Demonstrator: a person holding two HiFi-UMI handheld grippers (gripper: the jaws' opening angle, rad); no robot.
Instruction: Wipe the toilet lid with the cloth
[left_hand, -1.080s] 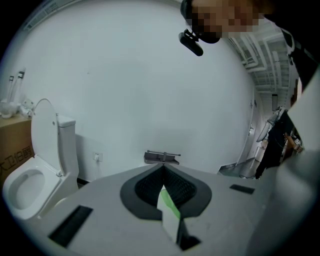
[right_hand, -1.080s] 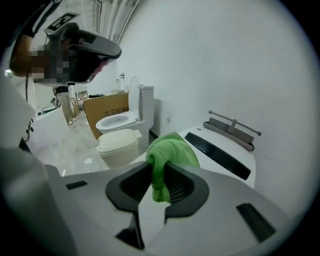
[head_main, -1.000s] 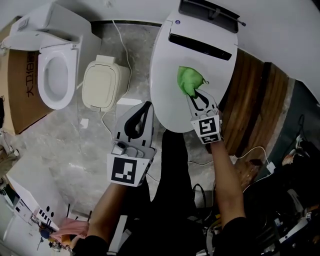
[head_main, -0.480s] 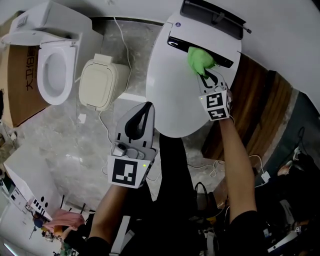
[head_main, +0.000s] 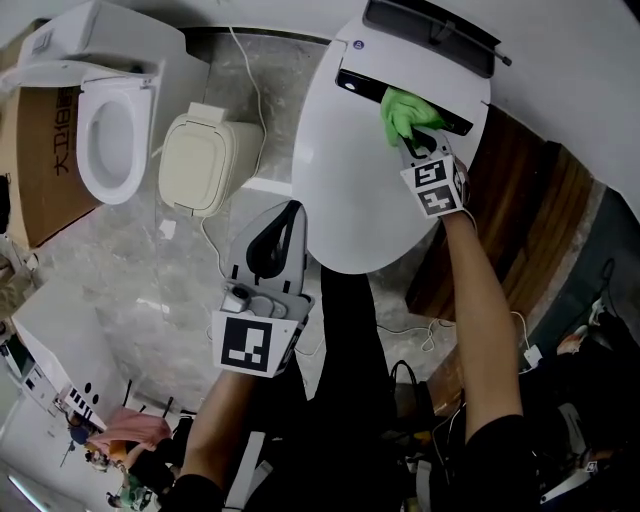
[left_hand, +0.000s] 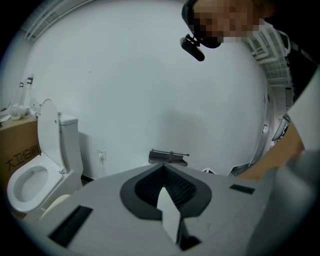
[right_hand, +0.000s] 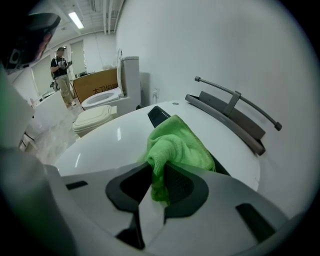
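Pinching a bright green cloth (head_main: 405, 112) between its two jaws, the right gripper (head_main: 413, 148) reaches across a large, glossy white toilet lid (head_main: 345, 185) that fills the upper middle of the head view. The cloth sits at the far end of the lid, bunched up and lying over the right part of a black strip (head_main: 362, 84) that runs across the lid there. In the right gripper view a fold of the cloth is caught tight between the jaws, and the rest spills forward onto the lid's surface. Beyond the strip, at the far edge, a grey bar (right_hand: 235, 105) stands on short posts against a white wall. The left gripper (head_main: 288, 212) is held nearer the person, just beside the lid's near left edge and not touching it; its own view shows its jaws pressed together, tips meeting, and aimed at the white wall. To the left of the lid, a cream toilet seat (head_main: 205, 165) lies flat on the marble floor (head_main: 170, 290). Further left stands a second toilet (head_main: 105, 140) with its lid raised, and a cardboard box (head_main: 35, 165) sits against its left side. To the right of the big lid, dark wooden boards (head_main: 520, 190) run at a slant. Far off in the right gripper view, a person (right_hand: 62, 67) stands in a brightly lit room.
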